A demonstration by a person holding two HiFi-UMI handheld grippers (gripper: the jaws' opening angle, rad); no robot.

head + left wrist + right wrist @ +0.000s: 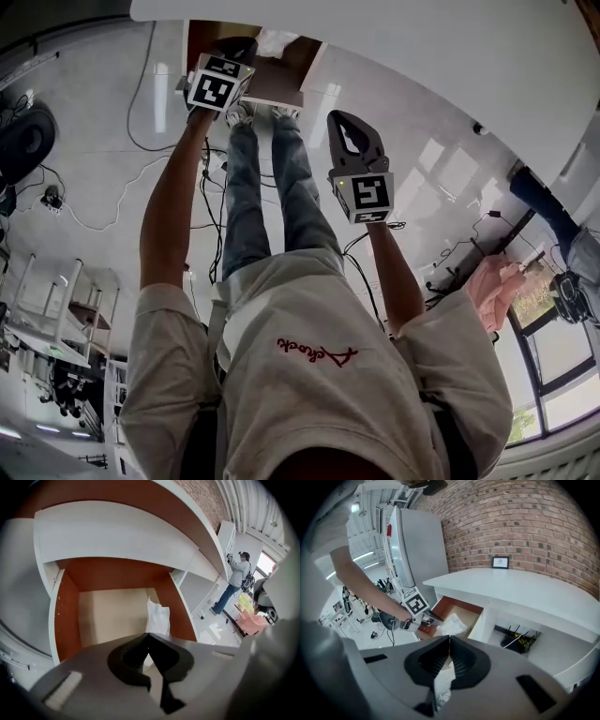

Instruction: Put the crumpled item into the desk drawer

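The desk drawer [65, 620] stands pulled out, with orange-brown walls and a pale floor. A white crumpled item [158, 616] stands upright inside it by the right wall. My left gripper [149, 635] is shut, and the item's near edge is caught at its tips. In the head view the left gripper [239, 47] reaches over the open drawer [281, 84] at the top, with the crumpled item [277, 41] just beyond it. My right gripper [337, 117] hangs back right of the drawer, shut and holding nothing. The right gripper view shows its own closed tips [449, 637], the crumpled item [452, 624] and the drawer [461, 609].
The white desk top [520, 590] carries a small picture frame [500, 562] against a brick wall. Cables and a box sit in the bay under the desk [518, 639]. A tall grey cabinet [417, 550] stands left of the desk. Cables trail over the floor [103, 220]. A person [236, 573] stands far off.
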